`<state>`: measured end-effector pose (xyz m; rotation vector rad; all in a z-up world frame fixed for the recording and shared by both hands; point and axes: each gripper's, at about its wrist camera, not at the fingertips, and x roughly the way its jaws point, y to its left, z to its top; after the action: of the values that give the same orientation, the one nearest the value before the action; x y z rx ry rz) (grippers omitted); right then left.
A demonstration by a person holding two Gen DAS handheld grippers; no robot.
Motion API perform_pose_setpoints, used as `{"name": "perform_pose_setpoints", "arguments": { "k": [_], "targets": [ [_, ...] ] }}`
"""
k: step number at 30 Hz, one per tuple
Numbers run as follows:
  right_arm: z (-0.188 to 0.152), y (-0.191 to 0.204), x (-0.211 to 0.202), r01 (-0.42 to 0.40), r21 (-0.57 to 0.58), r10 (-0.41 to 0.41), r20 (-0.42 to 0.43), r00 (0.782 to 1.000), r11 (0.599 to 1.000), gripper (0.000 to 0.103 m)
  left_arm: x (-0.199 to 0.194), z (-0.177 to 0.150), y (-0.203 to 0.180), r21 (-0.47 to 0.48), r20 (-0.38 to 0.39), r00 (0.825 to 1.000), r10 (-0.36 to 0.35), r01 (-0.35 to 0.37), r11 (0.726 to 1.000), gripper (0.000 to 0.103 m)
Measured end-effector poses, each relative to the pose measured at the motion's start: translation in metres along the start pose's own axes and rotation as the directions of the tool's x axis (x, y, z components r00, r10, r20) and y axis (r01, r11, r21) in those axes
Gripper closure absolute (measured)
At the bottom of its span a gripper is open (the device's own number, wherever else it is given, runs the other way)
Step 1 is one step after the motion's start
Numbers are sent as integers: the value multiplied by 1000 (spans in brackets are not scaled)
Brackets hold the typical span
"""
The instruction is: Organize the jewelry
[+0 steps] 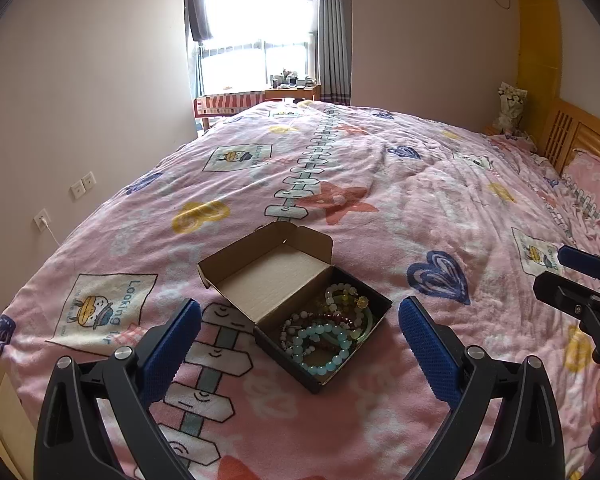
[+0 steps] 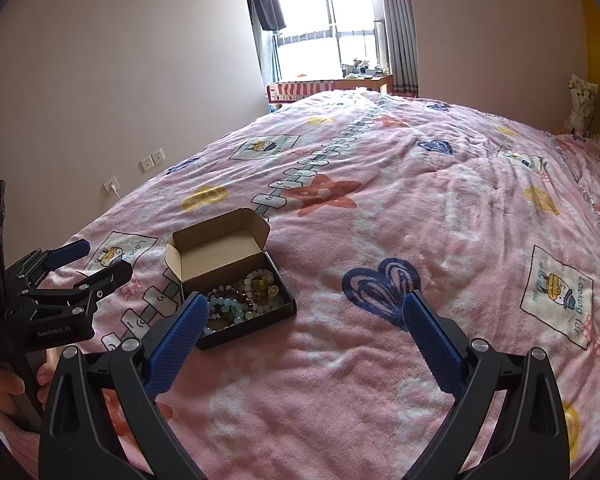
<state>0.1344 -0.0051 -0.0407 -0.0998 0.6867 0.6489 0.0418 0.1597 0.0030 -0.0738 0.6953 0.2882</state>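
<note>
A pink blanket (image 1: pixel 400 208) is covering the whole bed, and wide stretches of it are lying bare to the right of the box and beyond it toward the window (image 1: pixel 256 28). The bed's left edge is falling away toward a wall with sockets (image 1: pixel 42 219), and a wooden headboard (image 1: pixel 576 136) is closing off the far right side. A small desk (image 1: pixel 296 91) with clutter is standing beyond the foot of the bed by the window.

The left gripper (image 1: pixel 300 332) is hovering just short of the box (image 1: pixel 276 280), its blue fingers (image 1: pixel 172 348) spreading wide with nothing between them; the box is sitting in the gap as seen from its camera. The right gripper (image 2: pixel 304 332) is hanging over bare blanket to the right of the box, its fingers (image 2: pixel 432 344) also spreading wide and holding nothing. In the right wrist view its left finger is overlapping the near corner of the box. Nothing is lying between either gripper and the box.

The box is a small dark cardboard one resting on the blanket near the bed's near-left part, its brown lid (image 1: pixel 272 248) folding back open. Inside, a heap of bead bracelets (image 1: pixel 328 328) is piling up: pale turquoise, white, yellowish and dark red strands tangling together, with a small gold charm on top.
</note>
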Motion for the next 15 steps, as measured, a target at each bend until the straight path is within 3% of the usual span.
{"name": "perform_pose_setpoints", "arguments": {
  "k": [15],
  "targets": [
    [-2,2,0,-4,8,4,-4,1000,1000,7,-1,1,0,7,3,1000,1,-1,1000,6]
  ]
}}
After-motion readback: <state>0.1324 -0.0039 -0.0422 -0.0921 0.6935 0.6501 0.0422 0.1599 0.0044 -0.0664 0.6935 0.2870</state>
